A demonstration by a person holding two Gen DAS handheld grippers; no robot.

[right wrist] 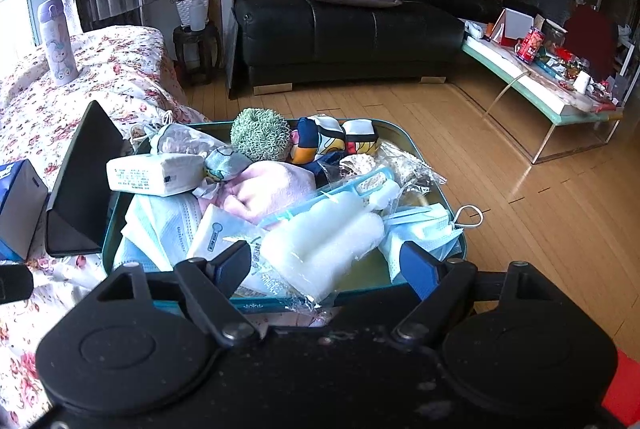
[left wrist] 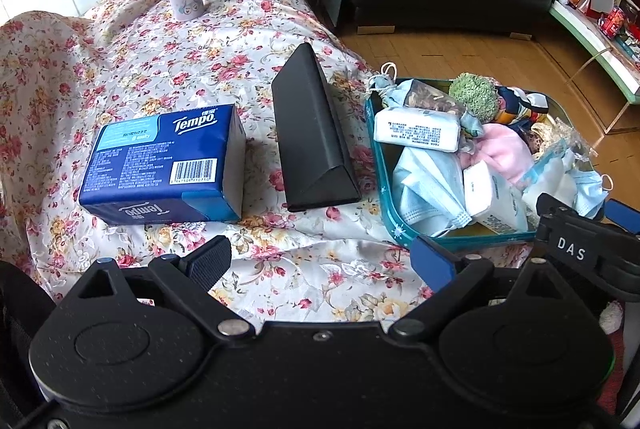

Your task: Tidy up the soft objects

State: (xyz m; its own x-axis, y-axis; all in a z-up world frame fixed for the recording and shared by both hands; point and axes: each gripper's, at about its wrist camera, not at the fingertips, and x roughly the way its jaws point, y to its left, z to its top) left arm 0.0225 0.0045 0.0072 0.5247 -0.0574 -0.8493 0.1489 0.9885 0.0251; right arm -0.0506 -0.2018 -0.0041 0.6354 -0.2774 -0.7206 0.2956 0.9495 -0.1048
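While your right gripper (right wrist: pixel 320 265) and left gripper (left wrist: pixel 320 261) stand spread and empty, pinch the slippery, probably squashy clear-wrapped white foam roll pack (right wrist: pixel 320 245) mid-body, at six o'clock in the teal metal tin (right wrist: pixel 110 229).

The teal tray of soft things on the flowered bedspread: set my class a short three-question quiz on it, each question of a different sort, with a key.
1. True or false: the blue Tempo tissue pack lies inside the teal tray.
2. Multiple choice: what stands between the tissue pack and the tray? A) the purple bottle B) the black triangular case C) the green scrunchie
3. Fill in: the right hand-held gripper hovers over a clear bag of ____ rolls.

Key
1. False; it lies on the bedspread, outside the tray.
2. B, the black triangular case.
3. White.
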